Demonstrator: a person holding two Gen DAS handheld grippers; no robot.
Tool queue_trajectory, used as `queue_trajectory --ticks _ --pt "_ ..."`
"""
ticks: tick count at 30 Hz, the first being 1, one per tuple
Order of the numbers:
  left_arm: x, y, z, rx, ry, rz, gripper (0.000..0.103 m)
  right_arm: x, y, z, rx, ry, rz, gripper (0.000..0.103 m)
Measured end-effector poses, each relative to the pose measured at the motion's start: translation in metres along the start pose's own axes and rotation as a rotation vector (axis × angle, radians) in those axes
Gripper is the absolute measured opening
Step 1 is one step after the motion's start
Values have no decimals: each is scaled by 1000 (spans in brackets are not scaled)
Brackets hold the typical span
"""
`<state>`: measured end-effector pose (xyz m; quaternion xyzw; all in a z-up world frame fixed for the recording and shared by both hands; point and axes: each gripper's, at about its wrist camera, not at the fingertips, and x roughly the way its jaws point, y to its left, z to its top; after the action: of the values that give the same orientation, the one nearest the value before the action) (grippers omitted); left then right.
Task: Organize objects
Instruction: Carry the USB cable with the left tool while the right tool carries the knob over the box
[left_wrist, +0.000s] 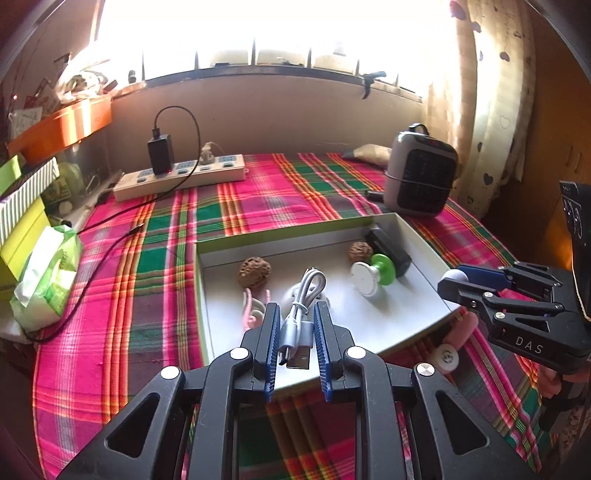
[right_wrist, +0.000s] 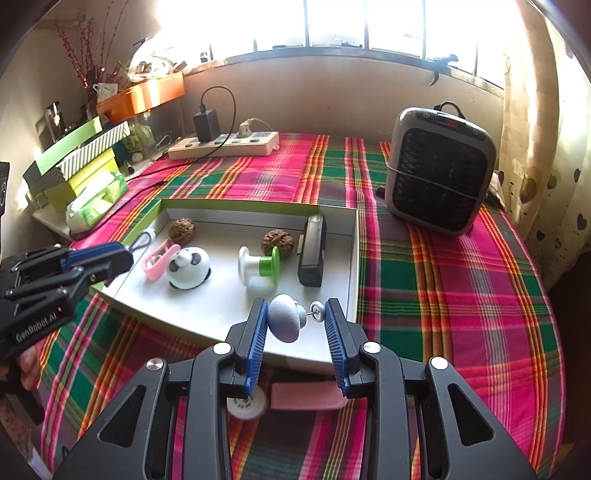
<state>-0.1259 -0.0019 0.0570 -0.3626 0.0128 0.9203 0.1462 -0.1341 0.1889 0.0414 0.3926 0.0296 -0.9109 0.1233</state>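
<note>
My left gripper (left_wrist: 297, 312) is shut on a coiled white USB cable (left_wrist: 301, 306) over the near edge of a shallow grey box tray (left_wrist: 295, 225). In the tray (right_wrist: 258, 203) lie two walnuts (right_wrist: 181, 230), a pink clip (right_wrist: 157, 260), a panda toy (right_wrist: 190, 267), a white-and-green spool (right_wrist: 258, 266) and a black block (right_wrist: 312, 256). My right gripper (right_wrist: 295, 314) is shut on a pale blue mushroom-shaped pin (right_wrist: 284, 323) above the tray's near side. In the left wrist view the right gripper (left_wrist: 458, 284) is at the tray's right corner. On the cloth under it lie a pink strip (right_wrist: 306, 397) and a white disc (right_wrist: 245, 406).
A grey heater (right_wrist: 439, 170) stands at the back right on the plaid cloth. At the back left a power strip (right_wrist: 225, 146) has a black charger whose cord runs across the cloth. A tissue pack (left_wrist: 44, 280) and stacked boxes (right_wrist: 77, 162) line the left edge.
</note>
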Motion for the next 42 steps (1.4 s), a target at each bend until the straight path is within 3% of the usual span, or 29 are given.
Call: queue_trajectory --ticks 20,42 --pt "28 32 22 -60 17 62 17 35 -6 7 -21 60 -3 33" --pt "61 -1 37 38 52 12 17 51 6 8 -83 59 -7 33"
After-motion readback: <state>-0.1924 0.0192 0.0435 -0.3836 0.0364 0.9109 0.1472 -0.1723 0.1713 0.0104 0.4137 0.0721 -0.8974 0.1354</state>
